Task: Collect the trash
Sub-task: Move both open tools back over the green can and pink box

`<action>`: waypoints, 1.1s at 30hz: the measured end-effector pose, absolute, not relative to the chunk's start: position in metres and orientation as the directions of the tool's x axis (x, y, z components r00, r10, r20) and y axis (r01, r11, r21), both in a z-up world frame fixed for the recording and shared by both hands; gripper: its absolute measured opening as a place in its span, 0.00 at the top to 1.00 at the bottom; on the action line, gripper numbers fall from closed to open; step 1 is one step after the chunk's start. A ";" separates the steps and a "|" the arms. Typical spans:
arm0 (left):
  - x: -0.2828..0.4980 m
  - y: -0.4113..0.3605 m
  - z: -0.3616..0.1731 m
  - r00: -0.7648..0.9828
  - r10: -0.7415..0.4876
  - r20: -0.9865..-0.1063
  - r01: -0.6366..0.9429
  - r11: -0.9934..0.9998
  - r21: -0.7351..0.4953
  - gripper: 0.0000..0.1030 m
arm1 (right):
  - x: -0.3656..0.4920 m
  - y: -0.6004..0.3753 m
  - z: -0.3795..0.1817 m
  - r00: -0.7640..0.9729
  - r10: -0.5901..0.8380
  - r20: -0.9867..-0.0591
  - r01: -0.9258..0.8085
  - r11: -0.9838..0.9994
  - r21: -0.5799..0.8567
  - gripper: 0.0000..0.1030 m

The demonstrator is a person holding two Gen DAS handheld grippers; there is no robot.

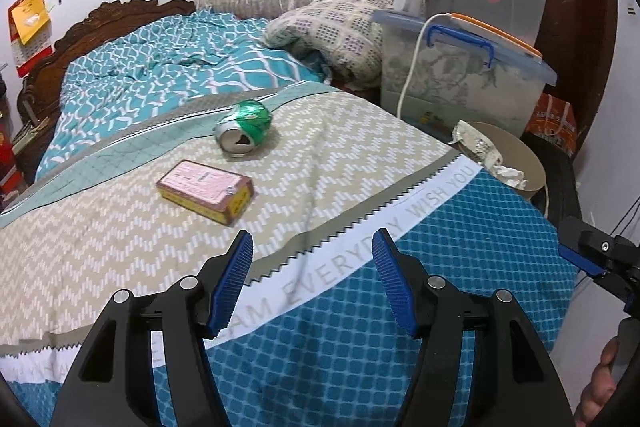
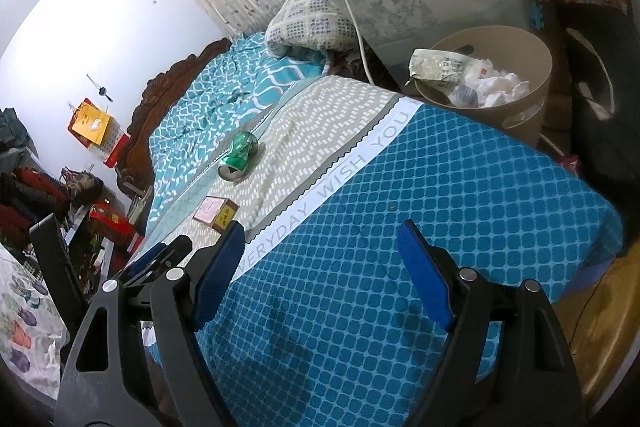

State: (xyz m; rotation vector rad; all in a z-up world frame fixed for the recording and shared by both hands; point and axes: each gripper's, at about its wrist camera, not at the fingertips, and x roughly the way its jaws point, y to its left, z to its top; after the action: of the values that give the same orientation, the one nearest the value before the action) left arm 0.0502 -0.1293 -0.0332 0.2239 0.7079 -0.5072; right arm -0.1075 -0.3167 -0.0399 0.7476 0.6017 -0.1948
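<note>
From the left wrist, the left gripper hangs over the bedspread with its blue pads apart and nothing between them; one small box lies just ahead of the left finger, flat on the zigzag cloth; one crushed green can lies on its side farther on, near the box but not touching it; to the right, past the bed's edge, stands one round tan bin with crumpled paper and a wrapper in it; the tip of the right gripper shows at the right edge, well apart from both items.

From the right wrist, the right gripper has its jaws wide and empty above the blue checked part of the bedspread; the box lies just beyond its left finger, the can farther up the bed, the bin off to the upper right beside the bed; two clear storage tubs are counted behind the bin in the left view, one in this view.
</note>
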 end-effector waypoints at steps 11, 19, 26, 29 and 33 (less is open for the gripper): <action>0.063 -0.103 -0.053 0.667 -0.310 -0.677 0.455 0.890 0.041 0.40 | -0.093 -0.297 -0.044 0.795 0.067 -0.603 0.361 0.747 0.558 0.23; 0.075 -0.084 -0.075 0.658 -0.280 -0.699 0.411 0.911 0.022 0.40 | -0.081 -0.282 -0.058 0.760 0.101 -0.642 0.356 0.761 0.542 0.23; 0.078 -0.079 -0.081 0.644 -0.291 -0.708 0.412 0.911 0.000 0.40 | -0.069 -0.277 -0.074 0.728 0.119 -0.676 0.378 0.753 0.539 0.23; 0.079 -0.080 -0.081 0.641 -0.294 -0.709 0.413 0.911 -0.004 0.39 | -0.066 -0.278 -0.084 0.710 0.131 -0.692 0.393 0.741 0.544 0.23; 0.079 -0.079 -0.081 0.641 -0.294 -0.709 0.412 0.911 -0.006 0.38 | -0.063 -0.281 -0.095 0.695 0.145 -0.704 0.405 0.730 0.550 0.23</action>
State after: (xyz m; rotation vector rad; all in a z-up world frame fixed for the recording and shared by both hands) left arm 0.0790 -0.0790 -0.0813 0.1615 0.7768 -0.4043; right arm -0.0629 -0.2806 -0.0949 0.7578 0.8073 -0.1619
